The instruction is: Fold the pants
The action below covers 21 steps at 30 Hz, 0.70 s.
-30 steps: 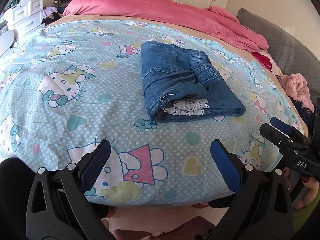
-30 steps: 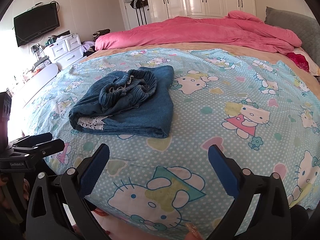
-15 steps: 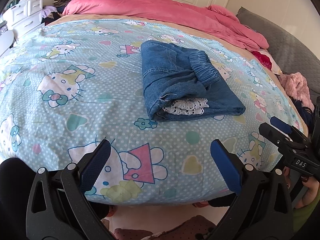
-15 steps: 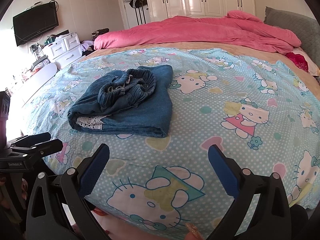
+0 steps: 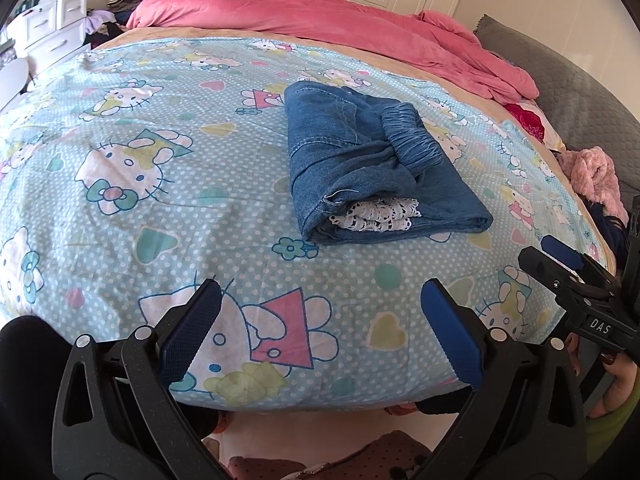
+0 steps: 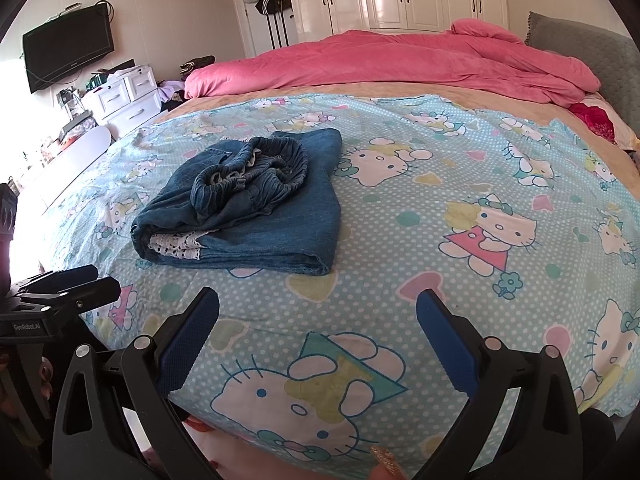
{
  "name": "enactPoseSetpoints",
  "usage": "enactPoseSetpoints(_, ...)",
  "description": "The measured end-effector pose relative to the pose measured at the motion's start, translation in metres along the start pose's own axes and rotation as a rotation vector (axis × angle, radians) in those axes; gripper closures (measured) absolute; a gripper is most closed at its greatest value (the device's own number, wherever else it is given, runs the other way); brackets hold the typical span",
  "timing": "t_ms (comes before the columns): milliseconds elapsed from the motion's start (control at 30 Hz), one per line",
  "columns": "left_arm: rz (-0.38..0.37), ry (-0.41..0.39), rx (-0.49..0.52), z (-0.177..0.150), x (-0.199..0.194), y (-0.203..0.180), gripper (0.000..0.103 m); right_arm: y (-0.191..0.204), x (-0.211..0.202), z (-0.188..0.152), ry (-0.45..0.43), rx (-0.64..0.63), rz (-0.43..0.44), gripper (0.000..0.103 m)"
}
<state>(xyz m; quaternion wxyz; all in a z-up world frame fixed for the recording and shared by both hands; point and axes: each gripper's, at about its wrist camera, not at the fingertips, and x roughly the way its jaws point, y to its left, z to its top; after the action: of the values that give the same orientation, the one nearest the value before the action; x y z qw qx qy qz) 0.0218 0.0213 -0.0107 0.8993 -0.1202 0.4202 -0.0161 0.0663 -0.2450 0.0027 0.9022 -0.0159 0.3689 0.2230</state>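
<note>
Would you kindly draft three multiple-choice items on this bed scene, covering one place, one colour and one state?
1. Where do the folded pants lie?
A. On the blue cartoon-print sheet
B. On the pink duvet
C. On the floor

2. What colour is the trim showing at the pants' near end?
A. Red
B. White
C. Yellow

3. How do the two grippers stand?
A. Both clamped on the pants
B. One open, one shut on the sheet
C. Both open and holding nothing

Answers: 1 A, since the pants rest on the printed sheet, well in front of the pink duvet. 2 B, since white lace peeks from between the denim layers. 3 C, since the left gripper and right gripper each show widely spread fingers near the bed's edge, apart from the pants.
</note>
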Motion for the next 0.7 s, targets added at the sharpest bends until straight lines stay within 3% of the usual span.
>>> enactPoseSetpoints(700,0.015,0.006,0.013,0.002,-0.0006,-0.0005,0.009,0.0011,0.0014,-0.0011,0.012,0.002,-0.023,0.004)
